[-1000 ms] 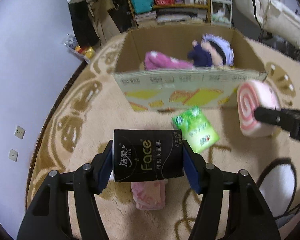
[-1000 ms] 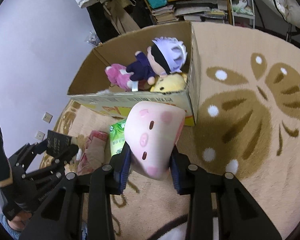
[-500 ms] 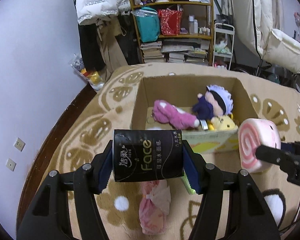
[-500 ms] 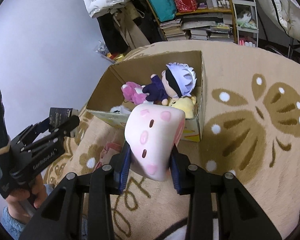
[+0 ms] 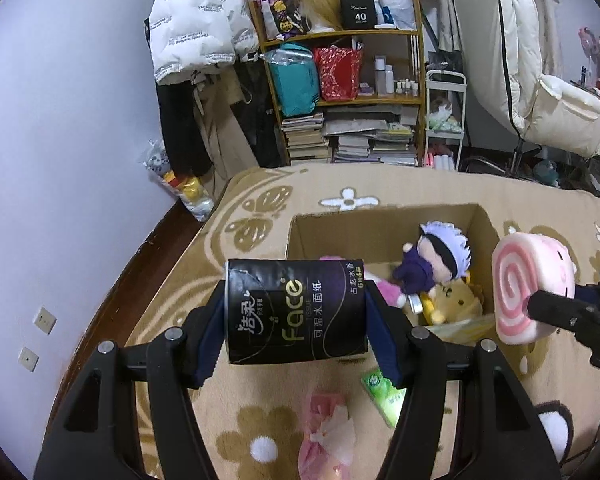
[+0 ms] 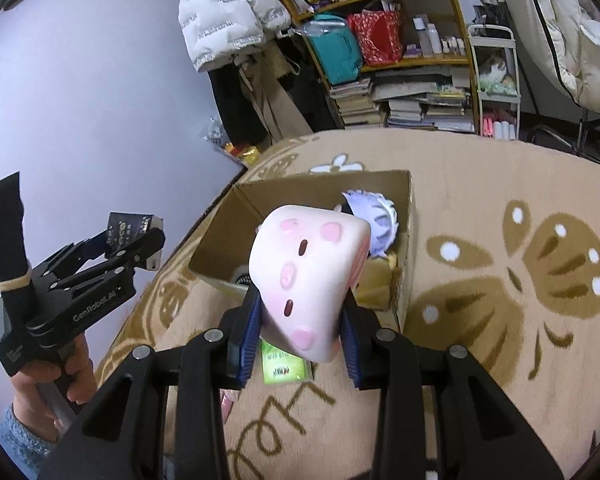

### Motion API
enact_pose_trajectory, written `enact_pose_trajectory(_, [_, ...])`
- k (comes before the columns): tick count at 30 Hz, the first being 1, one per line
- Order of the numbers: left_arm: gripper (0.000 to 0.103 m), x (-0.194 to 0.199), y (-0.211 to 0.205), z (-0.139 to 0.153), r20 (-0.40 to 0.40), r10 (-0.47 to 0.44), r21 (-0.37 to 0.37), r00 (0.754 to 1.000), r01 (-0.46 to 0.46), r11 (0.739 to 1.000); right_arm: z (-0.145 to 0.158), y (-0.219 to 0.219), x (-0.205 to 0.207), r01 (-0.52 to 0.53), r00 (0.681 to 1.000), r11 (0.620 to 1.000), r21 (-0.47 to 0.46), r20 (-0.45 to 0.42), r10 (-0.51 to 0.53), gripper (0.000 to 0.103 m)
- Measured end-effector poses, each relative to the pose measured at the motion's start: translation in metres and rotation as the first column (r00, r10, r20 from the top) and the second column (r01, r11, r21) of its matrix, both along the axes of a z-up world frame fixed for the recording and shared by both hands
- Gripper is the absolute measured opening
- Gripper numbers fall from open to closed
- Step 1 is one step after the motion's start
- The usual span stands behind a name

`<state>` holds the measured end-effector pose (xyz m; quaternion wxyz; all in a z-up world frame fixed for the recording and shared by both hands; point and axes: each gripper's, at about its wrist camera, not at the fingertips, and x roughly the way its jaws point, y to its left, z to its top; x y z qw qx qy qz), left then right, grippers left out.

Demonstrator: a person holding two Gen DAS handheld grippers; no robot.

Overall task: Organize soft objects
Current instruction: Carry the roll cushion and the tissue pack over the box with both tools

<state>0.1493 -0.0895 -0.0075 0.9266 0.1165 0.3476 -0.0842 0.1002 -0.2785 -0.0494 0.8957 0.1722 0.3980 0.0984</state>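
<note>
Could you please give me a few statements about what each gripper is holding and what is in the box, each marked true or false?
1. The left gripper is shut on a black tissue pack. True.
2. The right gripper is open and holds nothing. False: it is shut on a pink swirl-roll plush.
3. The cardboard box already holds a white-haired doll. True.
4. The green tissue pack lies inside the box. False: it lies on the carpet, in front of the box.
5. A pink bundle lies on the carpet below the left gripper. True.
</note>
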Motion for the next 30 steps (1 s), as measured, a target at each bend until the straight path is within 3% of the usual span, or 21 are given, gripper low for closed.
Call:
enact_pose_trajectory(11, [0.062, 0.030, -0.018, -0.010, 0.035, -0.064, 0.021, 0.997, 0.063, 0.998, -0.003, 0.002, 0.021, 0.003, 0.998, 1.000, -0.029, 0.062, -0.001, 0.038])
enact_pose_trajectory(20, [0.063, 0.053, -0.018, -0.034, -0.059, -0.075, -0.065, 0.995, 0.071, 0.995, -0.019, 0.001, 0.035, 0.007, 0.998, 1.000, -0.022, 0.064, -0.006, 0.038])
enact_pose_trajectory(30, [0.064, 0.059, -0.017, -0.045, -0.076, -0.083, -0.118, 0.994, 0.073, 0.990, -0.035, 0.005, 0.041, -0.006, 0.999, 1.000, -0.028, 0.039, 0.007, 0.040])
